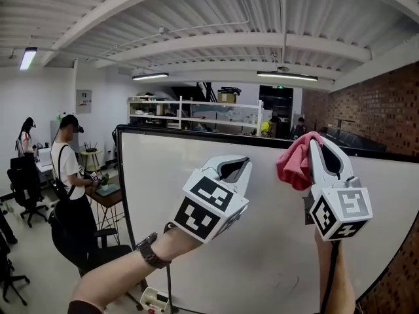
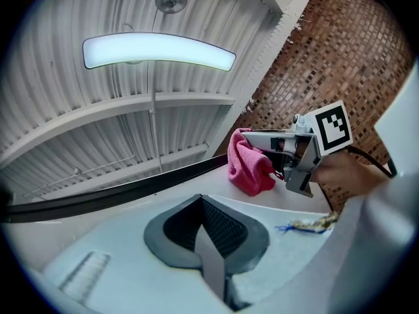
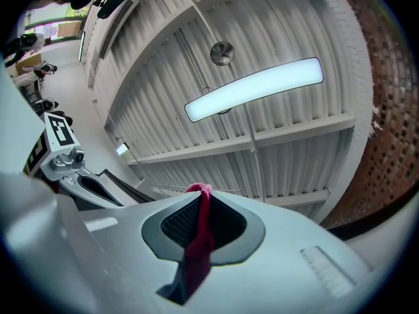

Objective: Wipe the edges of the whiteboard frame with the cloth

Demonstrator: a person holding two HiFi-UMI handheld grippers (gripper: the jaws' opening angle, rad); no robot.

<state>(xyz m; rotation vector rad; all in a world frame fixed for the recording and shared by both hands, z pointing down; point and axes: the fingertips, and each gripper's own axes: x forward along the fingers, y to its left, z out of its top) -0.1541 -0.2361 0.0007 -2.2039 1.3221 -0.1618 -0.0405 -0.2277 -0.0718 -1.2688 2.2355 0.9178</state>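
The whiteboard [image 1: 262, 241] stands in front of me, its black frame [image 1: 196, 135] running along the top and down the left side. My right gripper [image 1: 315, 141] is held up at the top edge, shut on a pink cloth [image 1: 294, 162] that bunches out to the left of its jaws. The cloth [image 3: 196, 241] shows as a thin strip pinched between the jaws of the right gripper [image 3: 200, 191]. My left gripper [image 1: 241, 163] is raised in front of the board just below the top edge, shut and empty. From the left gripper [image 2: 201, 201] I see the cloth [image 2: 249, 165] against the frame [image 2: 118, 191].
A person in a cap [image 1: 69, 169] stands at a desk to the left of the board, another person [image 1: 26, 139] further back by office chairs [image 1: 26, 188]. Shelves [image 1: 196, 113] lie behind the board. A brick wall [image 1: 386, 110] closes the right side.
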